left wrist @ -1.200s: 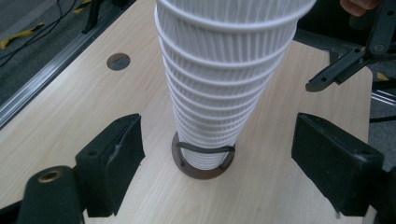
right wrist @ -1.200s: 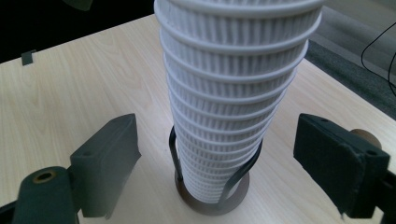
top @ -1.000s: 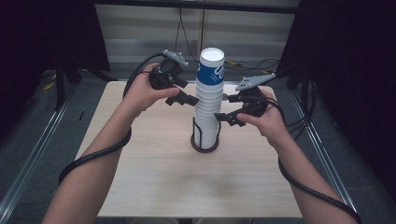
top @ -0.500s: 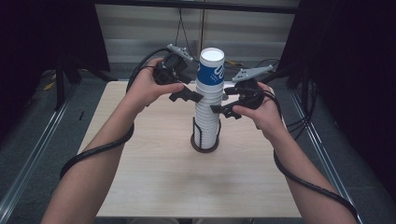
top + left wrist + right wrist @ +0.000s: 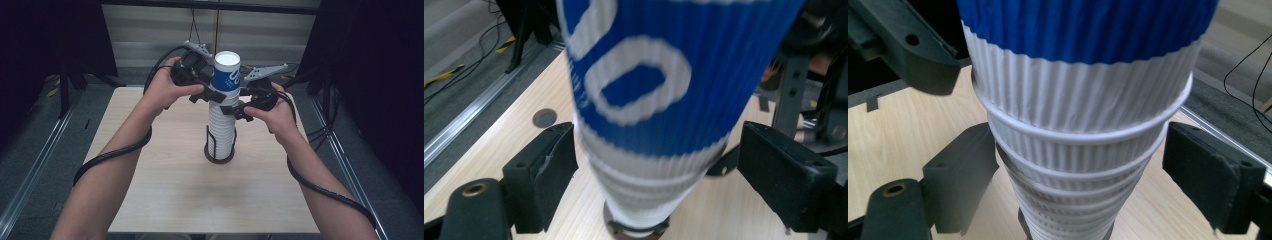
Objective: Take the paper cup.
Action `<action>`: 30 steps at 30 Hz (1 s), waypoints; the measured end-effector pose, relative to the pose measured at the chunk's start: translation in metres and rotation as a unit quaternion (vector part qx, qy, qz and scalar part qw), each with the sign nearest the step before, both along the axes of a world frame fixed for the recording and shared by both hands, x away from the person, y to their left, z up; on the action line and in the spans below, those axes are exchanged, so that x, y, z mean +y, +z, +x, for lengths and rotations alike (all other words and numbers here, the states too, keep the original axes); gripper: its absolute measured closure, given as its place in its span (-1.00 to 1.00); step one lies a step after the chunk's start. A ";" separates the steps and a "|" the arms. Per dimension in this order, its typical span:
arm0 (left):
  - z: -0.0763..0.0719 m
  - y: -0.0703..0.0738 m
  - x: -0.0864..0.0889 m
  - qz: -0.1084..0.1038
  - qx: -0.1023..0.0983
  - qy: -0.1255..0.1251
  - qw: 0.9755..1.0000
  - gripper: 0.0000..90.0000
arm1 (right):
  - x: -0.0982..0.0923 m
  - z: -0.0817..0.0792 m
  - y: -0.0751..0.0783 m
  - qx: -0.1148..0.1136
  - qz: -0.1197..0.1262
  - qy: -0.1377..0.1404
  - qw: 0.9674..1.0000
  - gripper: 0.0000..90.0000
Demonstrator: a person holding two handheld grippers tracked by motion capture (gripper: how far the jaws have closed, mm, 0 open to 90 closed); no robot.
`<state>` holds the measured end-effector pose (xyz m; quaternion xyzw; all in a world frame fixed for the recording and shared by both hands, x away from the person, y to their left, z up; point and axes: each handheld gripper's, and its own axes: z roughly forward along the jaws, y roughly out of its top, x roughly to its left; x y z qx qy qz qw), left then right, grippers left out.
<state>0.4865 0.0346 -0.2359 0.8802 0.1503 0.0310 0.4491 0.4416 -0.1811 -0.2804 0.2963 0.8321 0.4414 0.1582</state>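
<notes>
A tall stack of upturned ribbed white paper cups (image 5: 221, 131) stands in a black wire holder (image 5: 218, 154) at the middle of the wooden table (image 5: 165, 190). The top cup (image 5: 226, 76) is blue with white lettering. My left gripper (image 5: 212, 95) straddles the blue cup (image 5: 644, 90). Its jaws have just been opening: the left pad (image 5: 556, 165) touches and the right pad stands a little off. My right gripper (image 5: 231, 109) has just been closing, and its pads (image 5: 973, 170) meet a white cup rim (image 5: 1078, 170) just under the blue cup (image 5: 1083, 30).
Cables trail from both grippers over the forearms and off the table. A small dark round mark (image 5: 544, 118) lies on the tabletop left of the stack. Metal rails (image 5: 35, 165) run along the floor on both sides, and dark curtains hang behind.
My right gripper has climbed the stack from mid-height to just under the blue cup. The left gripper has edged in around the blue cup. The stack has stayed in its holder.
</notes>
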 end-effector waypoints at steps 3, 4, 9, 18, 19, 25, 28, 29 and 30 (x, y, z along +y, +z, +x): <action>0.002 0.000 -0.006 -0.012 0.000 0.006 1.000 -0.66 | 0.003 -0.001 -0.001 -0.006 -0.001 0.002 1.000 -0.69; 0.003 0.000 -0.009 -0.012 -0.001 0.011 1.000 -0.68 | 0.003 -0.001 -0.002 -0.011 -0.003 0.001 1.000 -0.69; 0.005 -0.006 -0.015 -0.015 -0.001 0.012 1.000 -0.75 | 0.003 0.000 -0.003 -0.015 0.002 0.006 1.000 -0.68; 0.005 -0.010 -0.014 -0.039 -0.005 0.013 0.999 -0.72 | 0.003 -0.001 -0.004 -0.020 0.001 0.007 1.000 -0.68; 0.005 -0.010 -0.014 -0.039 -0.005 0.013 0.999 -0.71 | 0.003 -0.001 -0.004 -0.020 0.001 0.007 1.000 -0.68; 0.002 -0.004 -0.011 -0.068 -0.008 0.027 0.997 -0.68 | 0.002 -0.001 -0.004 -0.020 0.001 0.006 1.000 -0.68; 0.001 0.002 -0.009 -0.063 -0.012 0.034 0.997 -0.68 | 0.002 -0.002 -0.005 -0.019 0.002 0.004 1.000 -0.67; 0.001 0.002 -0.009 -0.063 -0.012 0.034 0.997 -0.68 | 0.002 -0.002 -0.005 -0.019 0.002 0.004 1.000 -0.67; 0.001 0.004 -0.008 -0.066 -0.012 0.037 0.997 -0.68 | 0.002 -0.002 -0.005 -0.020 0.001 0.005 1.000 -0.67</action>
